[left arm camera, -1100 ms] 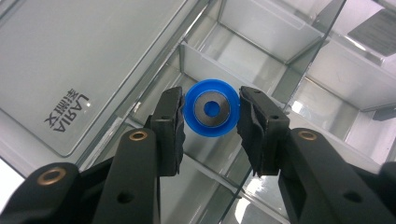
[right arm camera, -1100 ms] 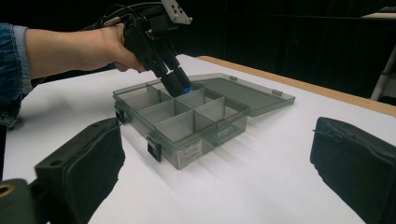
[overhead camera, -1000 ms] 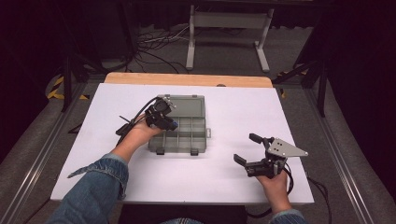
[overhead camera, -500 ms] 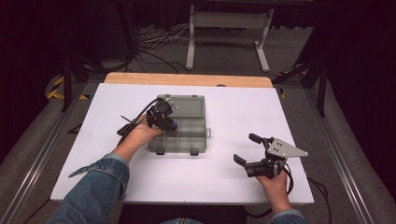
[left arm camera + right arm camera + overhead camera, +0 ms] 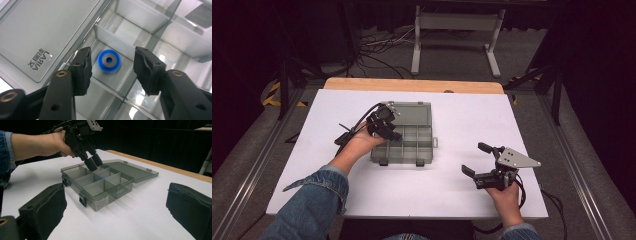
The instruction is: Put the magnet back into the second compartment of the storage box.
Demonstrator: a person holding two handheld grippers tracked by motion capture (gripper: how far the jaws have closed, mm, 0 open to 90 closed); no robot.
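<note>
A clear grey compartment box (image 5: 422, 147) lies open on the white table (image 5: 462, 115), its lid (image 5: 412, 111) folded flat behind it. A blue ring with a grey centre (image 5: 109, 60) rests on the floor of one compartment. My left gripper (image 5: 111, 67) hangs just above that ring, open, the ring between its pads without touching them. From the right gripper view, the left gripper (image 5: 92, 161) dips into a back compartment of the box (image 5: 100, 190). My right gripper (image 5: 476, 160) is open and empty, resting low on the table to the right of the box.
Thin dividers (image 5: 113, 41) wall the ring's compartment closely. The lid carries printed lettering (image 5: 37, 58). A wooden strip (image 5: 412, 85) edges the table's far side. A metal stand (image 5: 457, 22) and cables sit on the floor beyond.
</note>
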